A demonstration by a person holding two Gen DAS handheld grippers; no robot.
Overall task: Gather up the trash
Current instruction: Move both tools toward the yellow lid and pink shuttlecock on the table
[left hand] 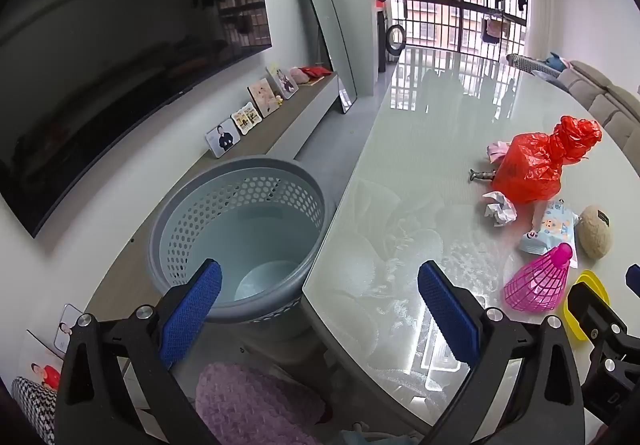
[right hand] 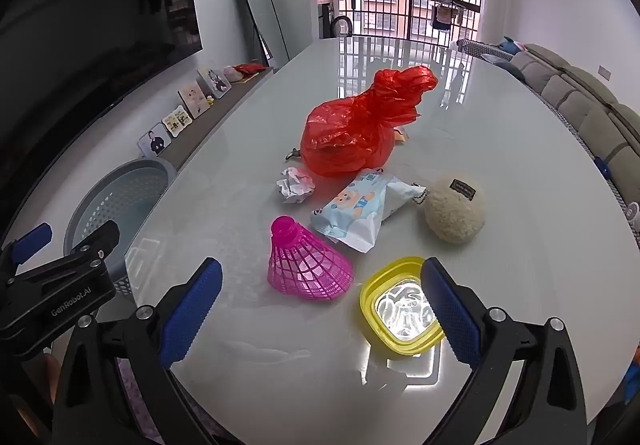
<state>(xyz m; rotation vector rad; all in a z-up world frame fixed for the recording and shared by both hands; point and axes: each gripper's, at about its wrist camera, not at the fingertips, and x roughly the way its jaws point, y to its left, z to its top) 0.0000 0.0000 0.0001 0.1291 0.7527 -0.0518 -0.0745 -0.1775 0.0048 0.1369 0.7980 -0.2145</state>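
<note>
A grey perforated bin (left hand: 240, 241) stands on the floor left of the glossy table (left hand: 432, 133); it also shows in the right wrist view (right hand: 120, 201). On the table lie a tied red plastic bag (right hand: 352, 125), a crumpled white paper ball (right hand: 295, 185), a wet-wipes pack (right hand: 356, 209), a pink shuttlecock (right hand: 306, 265), a yellow lid (right hand: 396, 305) and a beige plush ball (right hand: 454, 207). My left gripper (left hand: 320, 309) is open and empty over the table's left edge, beside the bin. My right gripper (right hand: 320, 309) is open and empty, just short of the shuttlecock and lid.
A TV (left hand: 120, 45) hangs over a low console with photo frames (left hand: 248, 117). A mirror (left hand: 324, 29) leans on the wall. A sofa (right hand: 580, 101) runs along the table's right side. A purple cushion (left hand: 256, 401) sits below the left gripper.
</note>
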